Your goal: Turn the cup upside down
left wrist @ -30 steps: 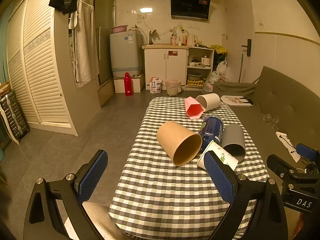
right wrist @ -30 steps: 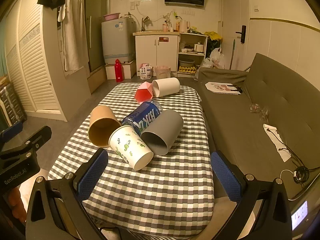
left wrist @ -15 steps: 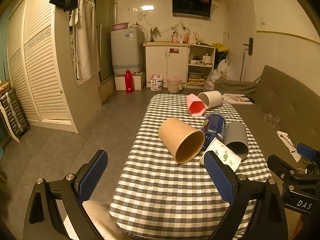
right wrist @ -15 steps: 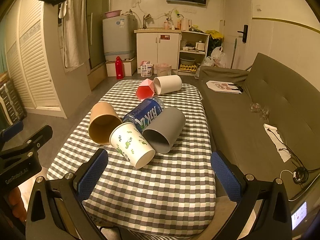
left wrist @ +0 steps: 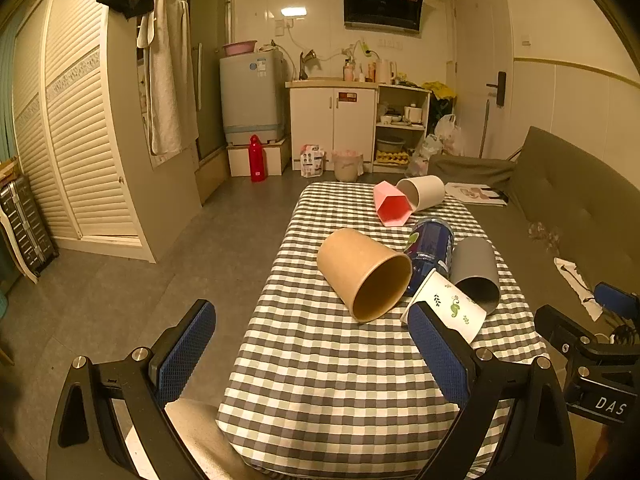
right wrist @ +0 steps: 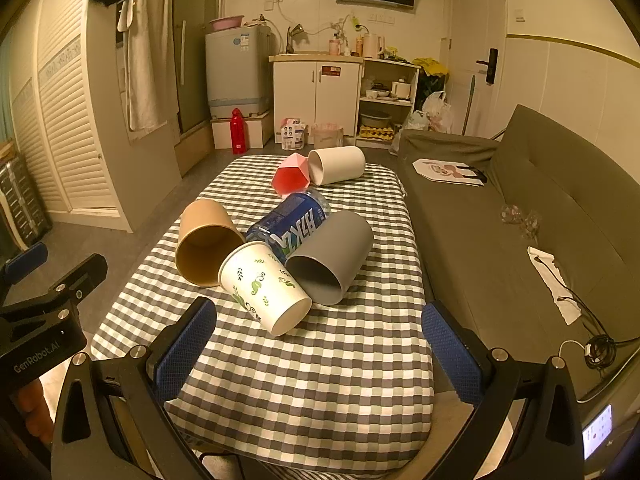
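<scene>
Both grippers hang off the near edge of the table (right wrist: pixel 304 392), nothing gripped: the left gripper (left wrist: pixel 312 354) is spread wide and empty, and the right gripper (right wrist: pixel 318 342) is just as wide, with the white cup (right wrist: pixel 266 286) lying on its side right ahead of it. That printed cup is the nearest one, mid-table towards the near edge, mouth turned away from the grippers and base facing them. It touches the brown cup (right wrist: pixel 206 242) on its left and the grey cup (right wrist: pixel 330 256) on its right, with the blue can (right wrist: pixel 290 226) just behind. Two more, the pink cup (right wrist: pixel 290 178) and the cream cup (right wrist: pixel 338 166), lie at the far edge. Which cup is meant I can't tell; the white one looks the likely pick. The way to do it well: come in low, one finger either side of the wall near the middle, squeeze gently because paper will crush, lift clear of the neighbours, then roll the wrist until the mouth faces down and set it on open cloth. Watch that can, it may roll.
</scene>
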Motion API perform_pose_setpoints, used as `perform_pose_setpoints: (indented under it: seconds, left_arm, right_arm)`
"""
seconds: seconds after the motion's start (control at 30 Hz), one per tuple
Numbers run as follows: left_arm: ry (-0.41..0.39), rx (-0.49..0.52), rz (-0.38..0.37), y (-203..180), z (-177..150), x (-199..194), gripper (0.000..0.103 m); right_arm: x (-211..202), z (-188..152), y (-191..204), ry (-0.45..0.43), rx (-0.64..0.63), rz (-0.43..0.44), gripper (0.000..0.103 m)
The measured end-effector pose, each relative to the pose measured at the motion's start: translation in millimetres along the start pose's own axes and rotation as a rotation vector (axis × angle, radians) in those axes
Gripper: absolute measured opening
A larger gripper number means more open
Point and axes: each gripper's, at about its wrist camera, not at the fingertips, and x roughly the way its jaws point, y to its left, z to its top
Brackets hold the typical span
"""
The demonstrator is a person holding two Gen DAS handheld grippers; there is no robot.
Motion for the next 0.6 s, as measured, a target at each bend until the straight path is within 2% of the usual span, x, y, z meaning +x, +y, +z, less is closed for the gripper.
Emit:
perform_pose_setpoints:
  seconds: [0.6]
  left_arm:
    - [0.027, -0.002, 0.000, 1.0, 1.6, 8.7, 0.099]
  right_arm:
    - [6.4, 4.3, 1.5, 0.014, -0.002, 0.002, 0.103]
